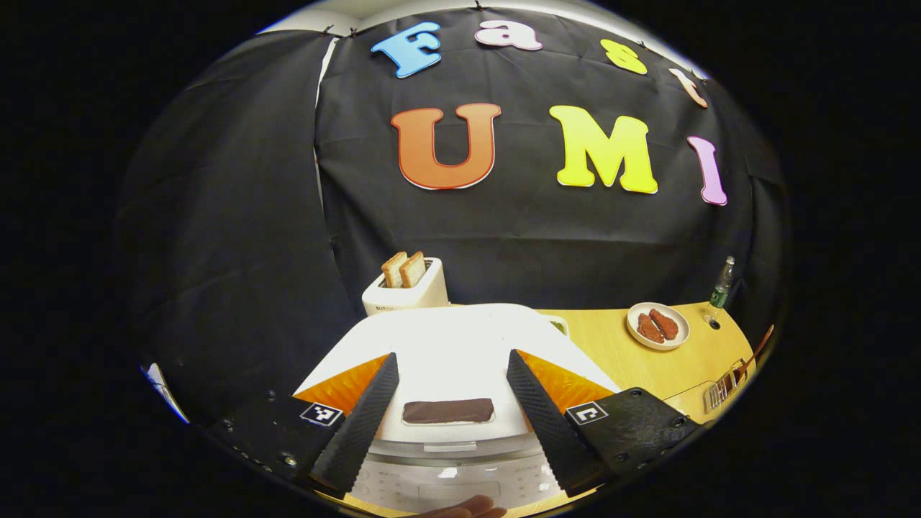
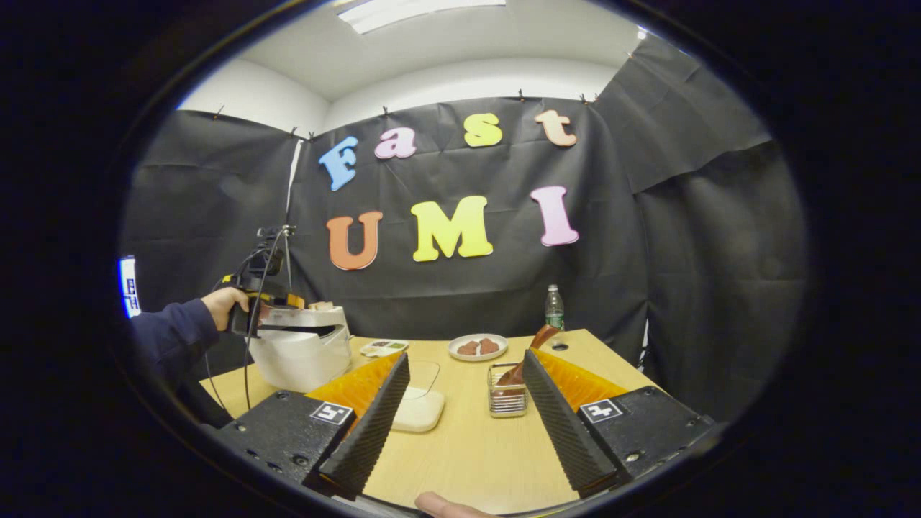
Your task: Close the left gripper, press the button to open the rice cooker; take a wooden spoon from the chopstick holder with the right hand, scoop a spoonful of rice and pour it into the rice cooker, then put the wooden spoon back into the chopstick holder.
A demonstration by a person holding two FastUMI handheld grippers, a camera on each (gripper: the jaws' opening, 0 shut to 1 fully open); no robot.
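Note:
In the left gripper view my left gripper (image 1: 452, 356) is open, its fingers spread over the lid of the white rice cooker (image 1: 453, 338), close above it. A dark panel (image 1: 447, 411) on the cooker's front lies between the fingers. In the right gripper view the rice cooker (image 2: 302, 352) stands at the table's left, and a hand holds the left gripper (image 2: 262, 306) on top of it. My right gripper (image 2: 466, 356) is open and holds nothing. Ahead of it stands the wire chopstick holder (image 2: 507, 394) with the wooden spoon (image 2: 531, 351) leaning in it. A white rice container (image 2: 419, 406) sits left of the holder.
A toaster (image 1: 404, 289) with two bread slices stands behind the cooker. A plate of sausages (image 2: 477, 347), a small tray (image 2: 383, 348) and a bottle (image 2: 553, 306) stand at the back of the wooden table (image 2: 468, 446). A blue sleeve (image 2: 169, 334) reaches in from the left.

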